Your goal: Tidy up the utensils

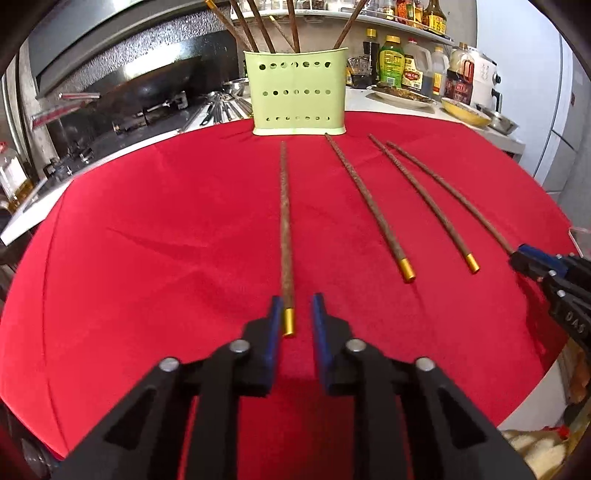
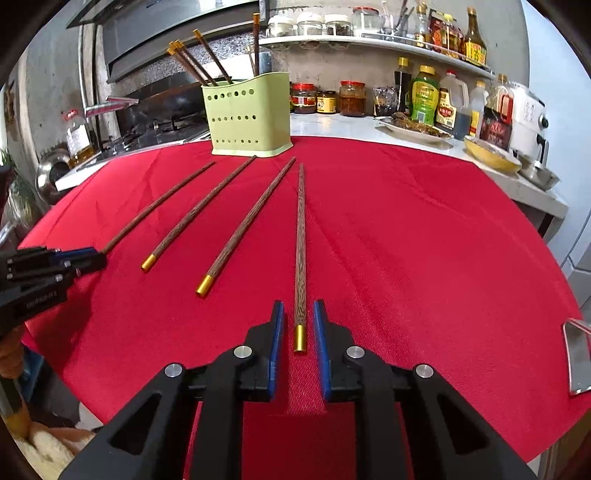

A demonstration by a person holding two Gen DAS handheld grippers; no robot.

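Four wooden chopsticks with gold caps lie spread out on the red cloth point(image 1: 147, 229), thin ends toward a pale green holder point(image 1: 298, 96) that stands at the far edge of the cloth. More chopsticks point(image 1: 258, 26) already stand in that holder, leaning this way and that, gold caps up.

From the left gripper's camera, the leftmost chopstick point(image 1: 286, 236) runs nearly straight away toward the holder, and its gold cap sits between the blue pads of the left gripper point(image 1: 297, 314). The jaws stand a little apart – the cap lies close against the left pad while a clear strip of red cloth shows on the other side, so the tool is loose around it, not pinching. To the right lie the second chopstick point(image 1: 365, 205) and the third chopstick point(image 1: 421, 201), each alone on the cloth with its cap toward the near side.

The rightmost chopstick point(image 2: 300, 251) lies with its cap between the blue pads of the right gripper point(image 2: 299, 317). Red cloth shows on both sides of the cap – those jaws too are slightly parted and released, gripping nothing. In the left camera this gripper's tip shows at the right edge, at the near end of that same chopstick.

Behind the cloth runs a white counter point(image 2: 332, 125) with jars, sauce bottles and two dishes of food, a shelf of more jars above, and a dark wok point(image 1: 147, 85) on the stove to the left
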